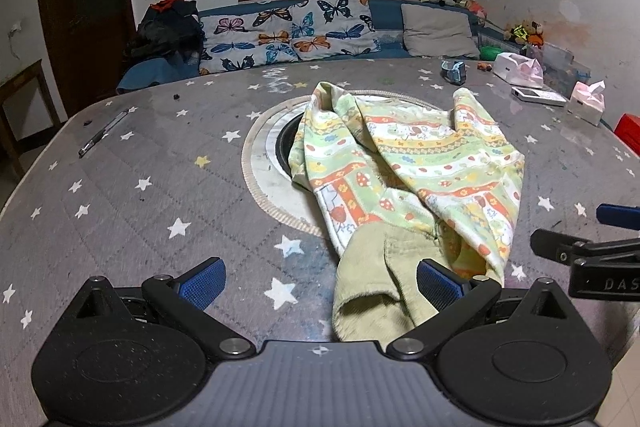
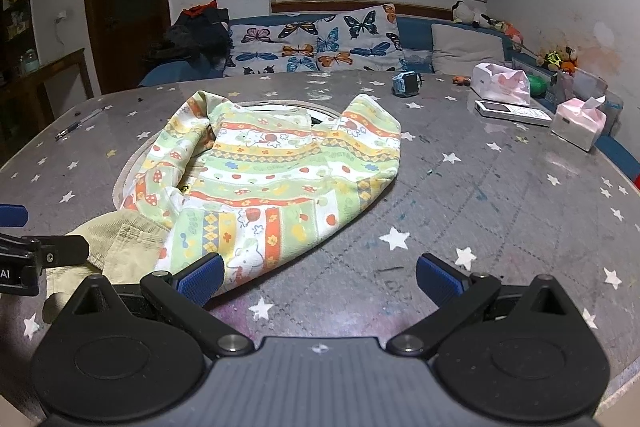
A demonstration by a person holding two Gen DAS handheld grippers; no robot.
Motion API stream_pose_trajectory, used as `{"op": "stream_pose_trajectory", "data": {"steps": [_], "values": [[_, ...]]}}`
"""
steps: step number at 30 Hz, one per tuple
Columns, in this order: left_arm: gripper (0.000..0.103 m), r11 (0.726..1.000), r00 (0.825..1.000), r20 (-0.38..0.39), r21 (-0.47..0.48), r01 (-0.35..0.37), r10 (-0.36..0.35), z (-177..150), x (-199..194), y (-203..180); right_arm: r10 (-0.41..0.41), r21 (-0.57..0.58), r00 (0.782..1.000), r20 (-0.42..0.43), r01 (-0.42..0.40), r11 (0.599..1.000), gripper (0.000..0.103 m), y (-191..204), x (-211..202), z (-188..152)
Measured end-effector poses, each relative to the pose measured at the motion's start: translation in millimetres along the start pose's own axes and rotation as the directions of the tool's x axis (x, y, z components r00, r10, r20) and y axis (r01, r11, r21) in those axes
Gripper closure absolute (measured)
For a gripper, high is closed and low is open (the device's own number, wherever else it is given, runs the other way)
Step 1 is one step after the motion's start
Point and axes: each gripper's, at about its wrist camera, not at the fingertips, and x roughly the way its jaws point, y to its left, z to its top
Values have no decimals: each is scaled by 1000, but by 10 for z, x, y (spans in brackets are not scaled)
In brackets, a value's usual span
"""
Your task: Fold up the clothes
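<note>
A child's garment [image 1: 416, 163] with green, orange and yellow patterned stripes lies crumpled on the grey star-print table [image 1: 140, 195]; its plain yellow-green lining end [image 1: 376, 287] points toward me. My left gripper [image 1: 320, 285] is open, its right pad touching the lining end. In the right wrist view the garment [image 2: 280, 171] lies ahead and to the left. My right gripper [image 2: 318, 281] is open and empty, its left pad at the garment's near hem. Each gripper shows at the edge of the other's view.
A pen [image 1: 102, 133] lies at the table's far left. A round inset [image 1: 264, 163] sits under the garment. Tissue packs [image 2: 580, 123], a white device [image 2: 512, 113] and a blue toy [image 2: 406, 84] stand at the far right. A sofa with butterfly cushions [image 1: 288, 31] lies behind.
</note>
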Motion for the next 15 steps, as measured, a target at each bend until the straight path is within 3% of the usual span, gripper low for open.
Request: {"op": "stream_pose_trajectory", "data": {"steps": [9, 15], "values": [[0, 999, 1000, 4, 15, 29, -29, 179, 83, -18, 17, -21, 1000, -3, -17, 1000, 0, 18, 112, 118], [0, 999, 1000, 16, 39, 10, -11, 366, 251, 18, 42, -50, 999, -5, -43, 998, 0, 52, 272, 285]]}}
